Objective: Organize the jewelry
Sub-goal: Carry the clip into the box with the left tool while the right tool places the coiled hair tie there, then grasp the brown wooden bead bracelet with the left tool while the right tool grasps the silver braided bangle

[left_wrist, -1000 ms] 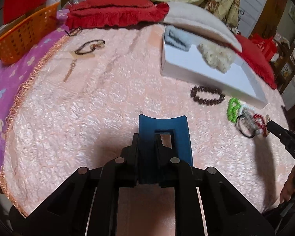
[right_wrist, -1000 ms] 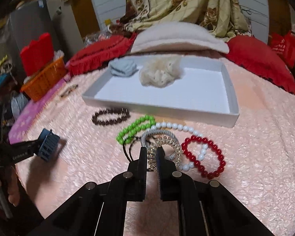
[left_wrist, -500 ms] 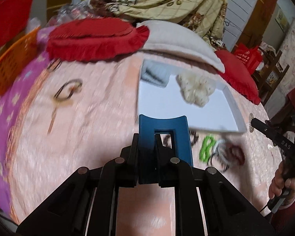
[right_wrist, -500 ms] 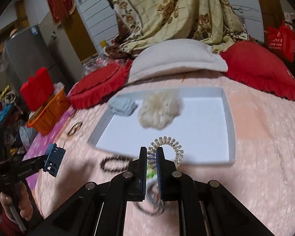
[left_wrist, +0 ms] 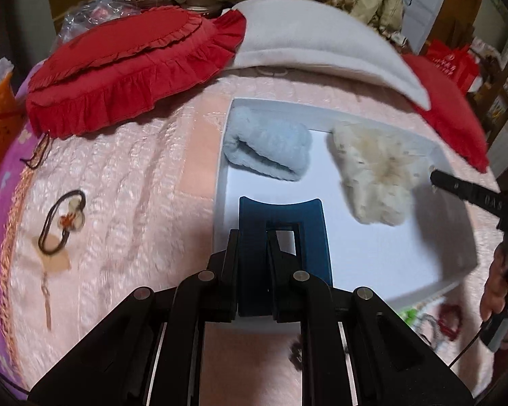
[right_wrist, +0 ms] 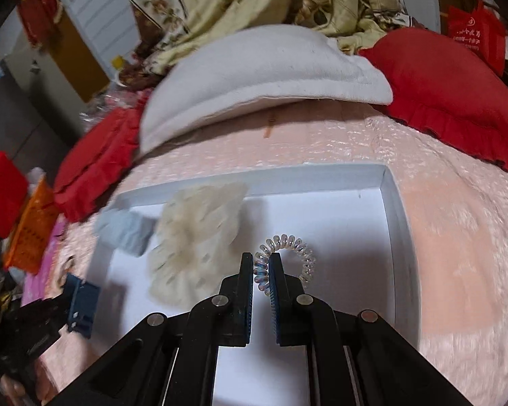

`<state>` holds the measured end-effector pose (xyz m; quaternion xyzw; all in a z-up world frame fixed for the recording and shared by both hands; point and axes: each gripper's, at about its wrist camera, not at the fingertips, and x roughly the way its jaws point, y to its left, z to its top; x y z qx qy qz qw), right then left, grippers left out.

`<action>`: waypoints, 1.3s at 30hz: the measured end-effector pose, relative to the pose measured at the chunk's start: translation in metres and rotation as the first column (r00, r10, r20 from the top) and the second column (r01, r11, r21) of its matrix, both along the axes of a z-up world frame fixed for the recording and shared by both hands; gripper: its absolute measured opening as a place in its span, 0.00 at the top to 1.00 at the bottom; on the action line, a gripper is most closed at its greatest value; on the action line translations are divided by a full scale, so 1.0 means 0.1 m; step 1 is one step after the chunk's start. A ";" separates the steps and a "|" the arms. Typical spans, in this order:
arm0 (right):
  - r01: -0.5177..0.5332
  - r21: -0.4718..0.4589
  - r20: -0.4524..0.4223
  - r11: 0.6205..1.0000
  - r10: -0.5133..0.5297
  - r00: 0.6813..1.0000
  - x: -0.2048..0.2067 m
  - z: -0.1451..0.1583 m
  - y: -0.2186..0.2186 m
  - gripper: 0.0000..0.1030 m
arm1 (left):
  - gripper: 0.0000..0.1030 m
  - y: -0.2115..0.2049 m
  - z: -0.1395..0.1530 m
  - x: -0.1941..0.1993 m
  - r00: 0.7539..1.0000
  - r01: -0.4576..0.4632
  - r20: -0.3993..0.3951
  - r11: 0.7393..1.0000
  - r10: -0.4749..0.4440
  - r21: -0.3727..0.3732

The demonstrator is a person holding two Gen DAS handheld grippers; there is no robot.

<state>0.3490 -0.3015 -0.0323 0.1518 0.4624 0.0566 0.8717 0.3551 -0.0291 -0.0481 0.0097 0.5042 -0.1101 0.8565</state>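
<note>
Over the white tray (right_wrist: pixel 398 209), the right gripper (right_wrist: pixel 261 272) pinches a light, springy coil hair tie (right_wrist: pixel 289 247) by its near edge; the left gripper (left_wrist: pixel 252 247) clamps a stiff blue hair clip (left_wrist: pixel 281 216).

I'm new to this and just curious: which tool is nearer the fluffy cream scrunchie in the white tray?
Right. The right tool, gripping a spiral hair tie, hangs just beside the cream scrunchie. The left tool, holding a blue clip, sits farther off.
</note>
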 end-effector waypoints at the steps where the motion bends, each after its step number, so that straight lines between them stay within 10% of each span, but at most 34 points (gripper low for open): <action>1: 0.003 -0.010 -0.008 1.000 -0.003 1.000 0.08 -0.04 0.00 0.92 | 0.88 0.00 -0.03 0.05 1.000 -0.004 -0.005 1.000 0.004 0.009; 21: 0.092 -0.004 -0.008 0.996 -0.092 0.996 0.14 0.06 -0.23 0.77 | 0.74 0.17 0.32 -0.23 0.996 0.010 0.093 0.999 -0.006 -0.043; 30: -0.005 0.034 0.060 0.999 0.003 0.998 -0.83 0.39 -0.35 0.66 | 0.70 0.39 0.57 -0.92 0.984 0.002 0.177 1.000 0.001 -0.016; 39: -0.042 0.041 0.047 0.998 0.040 0.998 -1.99 0.05 -0.41 0.57 | 0.66 0.22 0.08 -1.17 0.998 0.039 0.056 0.999 -0.039 0.002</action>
